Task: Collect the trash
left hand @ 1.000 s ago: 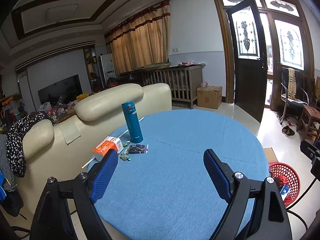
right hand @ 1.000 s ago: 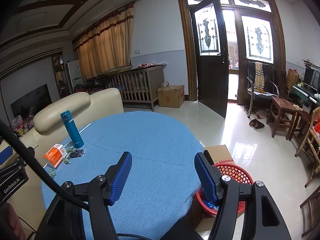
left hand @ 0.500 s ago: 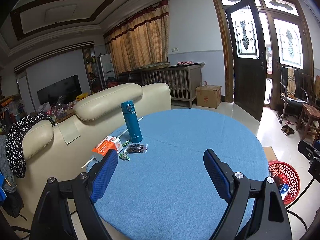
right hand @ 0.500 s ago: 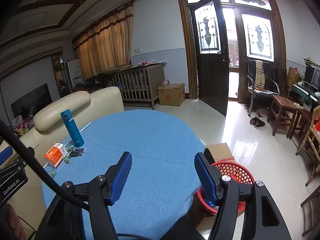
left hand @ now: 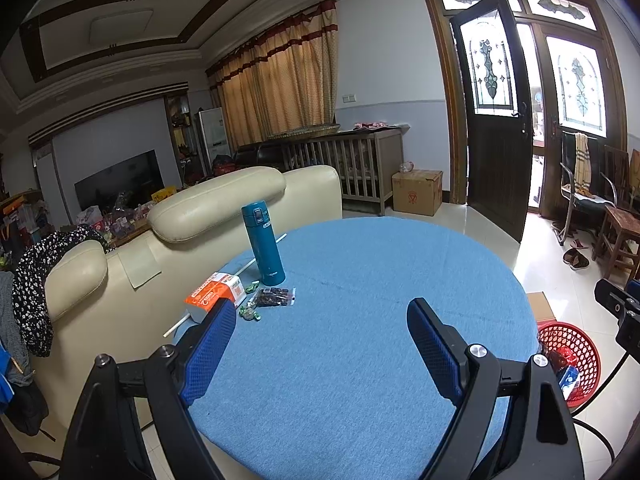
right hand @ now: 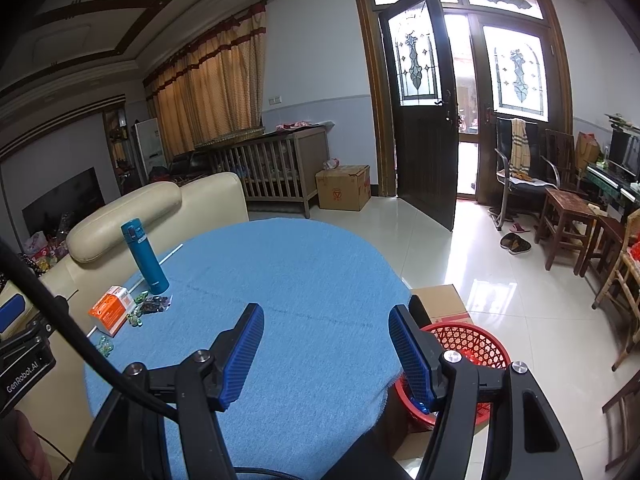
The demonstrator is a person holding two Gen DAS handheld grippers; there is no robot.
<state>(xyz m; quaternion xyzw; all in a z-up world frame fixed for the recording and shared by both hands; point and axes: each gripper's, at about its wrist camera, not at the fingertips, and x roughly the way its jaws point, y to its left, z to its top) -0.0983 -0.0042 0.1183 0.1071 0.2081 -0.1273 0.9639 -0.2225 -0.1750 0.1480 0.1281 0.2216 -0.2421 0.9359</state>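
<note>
**Operator:** Currently, how do we read the two tools?

**Technician:** We see the left tool [left hand: 316, 328] above the near edge of the round blue tabletop [left hand: 360, 320], jaws wide apart, nothing between them. The right tool [right hand: 326, 340] hovers over the tabletop's right side, jaws also apart and empty.

**Operator:** Where do we find the trash?

**Technician:** We locate it at the tabletop's far left: an orange-and-white carton [left hand: 216, 294], a dark snack packet [left hand: 274, 297] and green candy wrappers [left hand: 249, 314], all just beside an upright teal flask [left hand: 264, 248]. A thin white stick [left hand: 250, 266] lies behind the flask. The red basket [right hand: 472, 344] stands on the floor at the tabletop's right, with some wrappers inside.
</note>
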